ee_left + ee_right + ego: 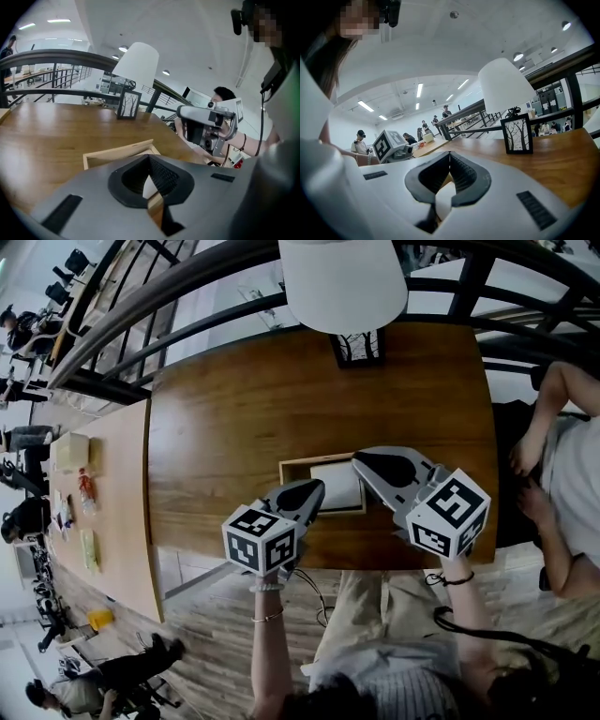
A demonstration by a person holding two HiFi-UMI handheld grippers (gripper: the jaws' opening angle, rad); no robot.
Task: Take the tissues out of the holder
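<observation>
The wooden tissue holder [300,463] lies flat on the brown table [234,409], with white tissues [333,486] inside it. My left gripper [317,487] hovers over the holder's left side, jaws shut with nothing between them. My right gripper [357,461] is at the holder's far right corner, also shut and empty. In the left gripper view the shut jaws [149,158] sit just short of the holder's rim [117,152], and a sliver of tissue [149,185] shows through the loop. Below the right gripper [450,154], in its own view, white tissue [444,199] shows.
A black picture frame [358,348] and a white lamp shade [342,282] stand at the table's far edge. Another person [562,474] sits at the table's right end. A black railing [187,334] runs behind the table. A lighter table [103,493] adjoins on the left.
</observation>
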